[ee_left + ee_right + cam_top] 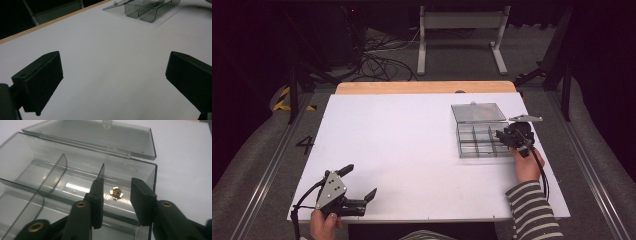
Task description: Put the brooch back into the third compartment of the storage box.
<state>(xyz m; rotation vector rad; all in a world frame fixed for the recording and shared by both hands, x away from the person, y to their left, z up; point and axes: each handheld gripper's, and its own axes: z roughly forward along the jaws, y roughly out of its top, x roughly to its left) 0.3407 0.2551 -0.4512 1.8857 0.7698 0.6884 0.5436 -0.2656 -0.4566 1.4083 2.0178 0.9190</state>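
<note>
A clear smoky-grey plastic compartment box (478, 141) lies flat near the right edge of the white bench (402, 150), toward its far right corner. Its hinged lid (478, 112) is swung fully open and lies flat on the bench behind it. Thin dividers split the tray into cells. A small round brass-coloured part with pale tabs (116, 193) rests on the floor of the far right-end cell, apart from the walls.
</note>
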